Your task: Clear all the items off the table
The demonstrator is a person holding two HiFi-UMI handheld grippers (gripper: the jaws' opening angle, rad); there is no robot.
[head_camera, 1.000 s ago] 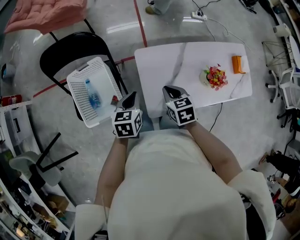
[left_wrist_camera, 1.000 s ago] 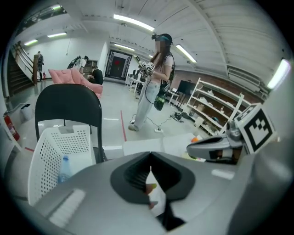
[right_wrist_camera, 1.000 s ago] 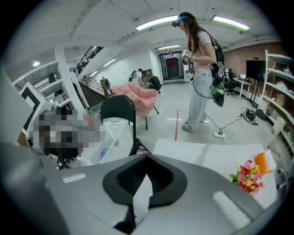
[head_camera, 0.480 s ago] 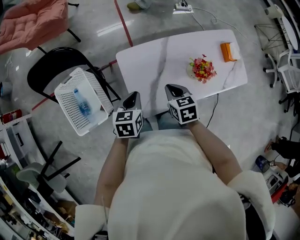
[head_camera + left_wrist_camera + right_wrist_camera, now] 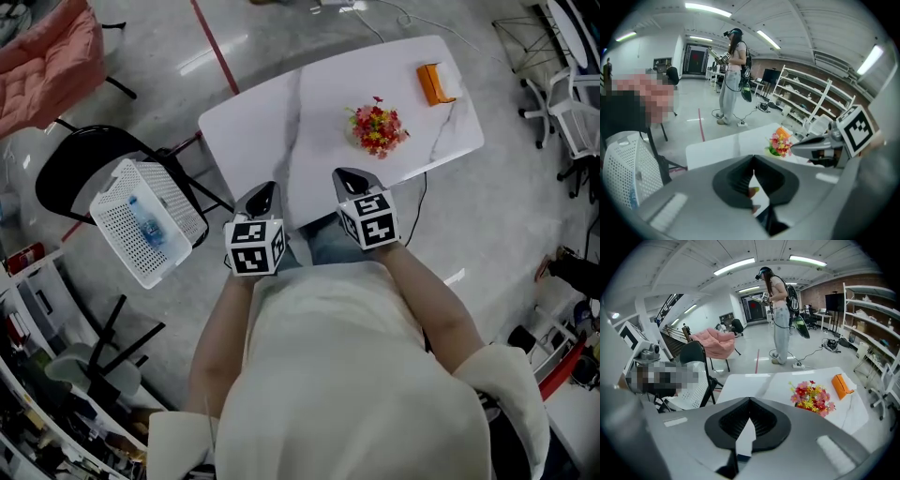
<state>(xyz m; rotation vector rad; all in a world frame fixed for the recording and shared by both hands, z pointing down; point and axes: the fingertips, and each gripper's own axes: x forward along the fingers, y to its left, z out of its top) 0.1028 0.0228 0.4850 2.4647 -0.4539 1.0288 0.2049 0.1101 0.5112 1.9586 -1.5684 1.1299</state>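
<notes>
You are turning from the basket (image 5: 111, 190) toward the table (image 5: 253, 131); left gripper (image 5: 263, 190) and right gripper (image 5: 346, 176) are pressed together, empty; flowers (image 5: 376, 128) and box (image 5: 431, 82) remain.

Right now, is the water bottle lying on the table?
No, the water bottle lies inside the white basket on the black chair, beside the table.

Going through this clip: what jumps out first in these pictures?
The bright bunch of flowers on the white table draws the eye, with an orange box near its far right corner. To the left, a white basket holding a bottle sits on a black chair. The left gripper and right gripper hang shut and empty by the near edge.
</notes>
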